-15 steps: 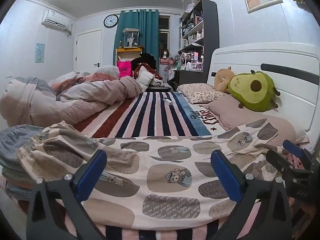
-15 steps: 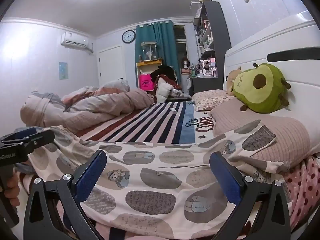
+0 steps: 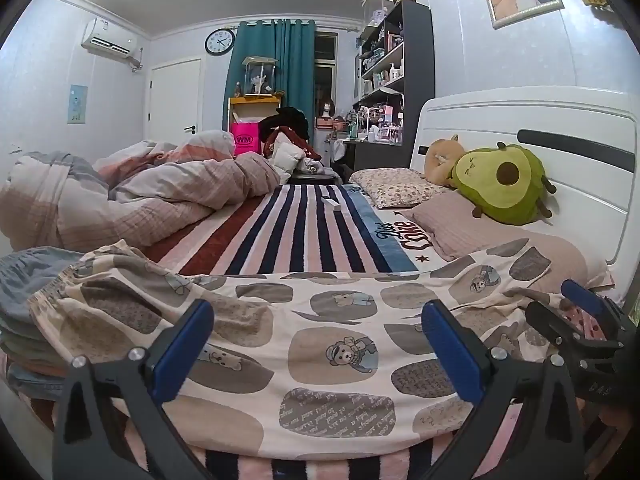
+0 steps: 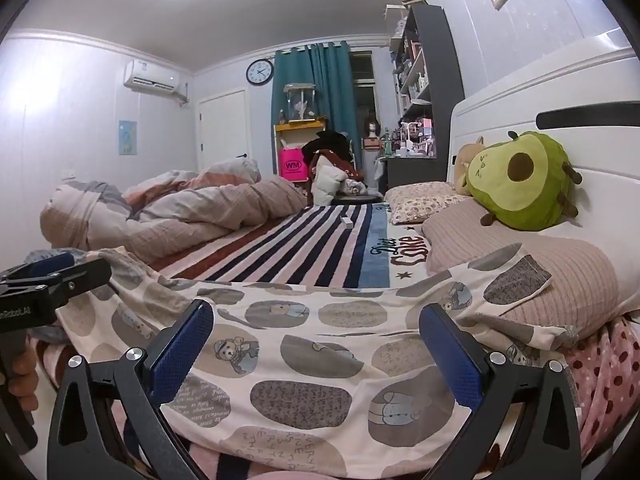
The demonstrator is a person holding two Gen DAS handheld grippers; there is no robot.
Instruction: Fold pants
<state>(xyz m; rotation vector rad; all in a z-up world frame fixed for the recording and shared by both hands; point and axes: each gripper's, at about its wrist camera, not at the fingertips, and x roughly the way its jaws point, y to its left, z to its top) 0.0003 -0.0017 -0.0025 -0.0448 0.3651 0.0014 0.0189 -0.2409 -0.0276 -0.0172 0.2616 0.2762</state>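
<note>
First, left wrist view: left gripper [image 3: 318,344], blue pads spread wide, nothing between them, poised over the near bed edge. Pants [image 3: 332,356], cream with grey ovals and bear prints, lie flat across the striped blanket [image 3: 304,228], waistband bunched at left, leg end reaching the pink pillow [image 3: 472,232] at right. Right gripper [image 3: 576,316] shows at the right edge, above the pants' leg end. Avocado plush [image 3: 500,180] leans on the white headboard [image 3: 532,120]. Next, right wrist view: right gripper [image 4: 316,352], pads likewise spread and empty, over the pants [image 4: 304,364]. Left gripper [image 4: 52,276] enters at left, a hand [image 4: 20,376] below it. Crumpled duvet [image 4: 180,208] lies beyond.
</note>
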